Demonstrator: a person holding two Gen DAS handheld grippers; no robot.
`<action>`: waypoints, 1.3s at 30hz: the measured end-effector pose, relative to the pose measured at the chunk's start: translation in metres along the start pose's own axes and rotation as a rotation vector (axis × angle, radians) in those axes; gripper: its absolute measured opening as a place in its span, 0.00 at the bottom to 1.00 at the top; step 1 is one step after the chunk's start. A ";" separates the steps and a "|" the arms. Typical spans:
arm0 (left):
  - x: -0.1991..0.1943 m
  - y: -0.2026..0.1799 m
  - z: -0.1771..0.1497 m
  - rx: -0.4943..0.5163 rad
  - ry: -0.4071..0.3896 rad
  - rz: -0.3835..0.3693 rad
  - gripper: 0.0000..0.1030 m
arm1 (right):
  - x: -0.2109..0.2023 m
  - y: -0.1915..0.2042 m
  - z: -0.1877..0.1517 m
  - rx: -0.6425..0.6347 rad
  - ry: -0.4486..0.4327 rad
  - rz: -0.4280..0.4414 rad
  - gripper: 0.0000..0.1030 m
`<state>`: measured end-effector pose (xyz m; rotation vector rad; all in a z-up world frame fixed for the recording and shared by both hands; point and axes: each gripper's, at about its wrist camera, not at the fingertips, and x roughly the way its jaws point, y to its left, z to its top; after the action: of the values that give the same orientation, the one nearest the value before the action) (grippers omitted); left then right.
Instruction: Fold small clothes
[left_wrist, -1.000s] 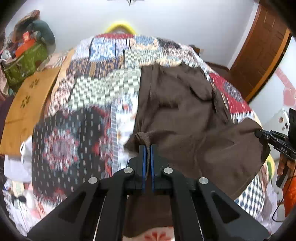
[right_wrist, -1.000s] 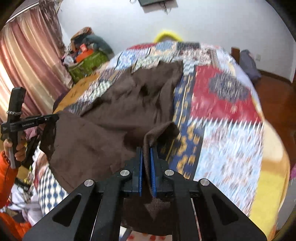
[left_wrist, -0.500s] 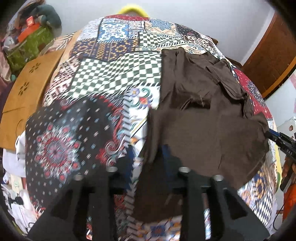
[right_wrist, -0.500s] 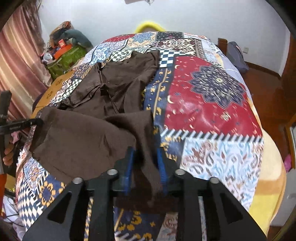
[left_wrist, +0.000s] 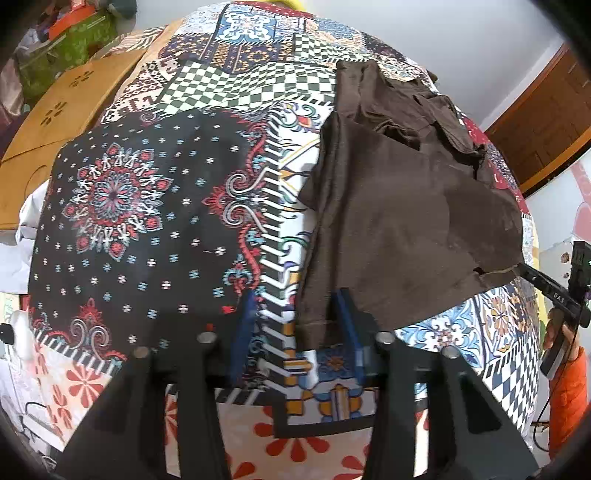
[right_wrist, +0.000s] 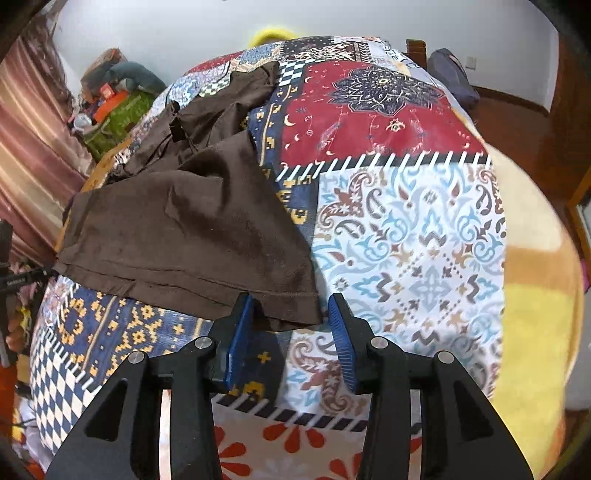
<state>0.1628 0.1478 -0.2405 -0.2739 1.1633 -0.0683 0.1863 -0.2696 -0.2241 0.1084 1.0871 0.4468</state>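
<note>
A dark brown garment (left_wrist: 399, 206) lies spread on the patchwork bedspread (left_wrist: 147, 221), its hem towards me. My left gripper (left_wrist: 295, 314) stands over the hem's left corner. The jaws are apart and closing, with the cloth between them and neither pad pressing on it. In the right wrist view the same garment (right_wrist: 192, 229) lies left of centre. My right gripper (right_wrist: 290, 317) is over its right hem corner, jaws opening, with the corner loose between the blue pads (right_wrist: 240, 325). Each view shows the other gripper at its edge: the right gripper (left_wrist: 550, 291) and the left gripper (right_wrist: 14, 280).
A wooden board (left_wrist: 44, 122) and a green bag (left_wrist: 62, 44) sit beyond the bed's left side. A wooden door (left_wrist: 546, 122) stands far right, a curtain (right_wrist: 29, 147) far left. A yellow blanket (right_wrist: 535, 258) covers the bed's right edge. A dark bag (right_wrist: 450, 74) lies on the floor.
Both grippers were shut on the garment's hem corners and held it up. They have come down to the bed and opened, and the garment now lies on the bedspread.
</note>
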 end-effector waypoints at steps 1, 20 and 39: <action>0.000 -0.003 -0.001 0.011 -0.004 -0.008 0.26 | 0.000 0.002 -0.001 -0.003 -0.001 0.013 0.37; -0.123 -0.042 0.040 0.115 -0.339 0.056 0.05 | -0.101 0.029 0.035 -0.082 -0.301 0.048 0.06; -0.113 -0.059 0.198 0.073 -0.387 0.124 0.05 | -0.099 0.050 0.161 -0.161 -0.451 -0.030 0.05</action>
<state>0.3041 0.1477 -0.0518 -0.1416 0.7893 0.0497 0.2738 -0.2427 -0.0517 0.0462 0.6071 0.4542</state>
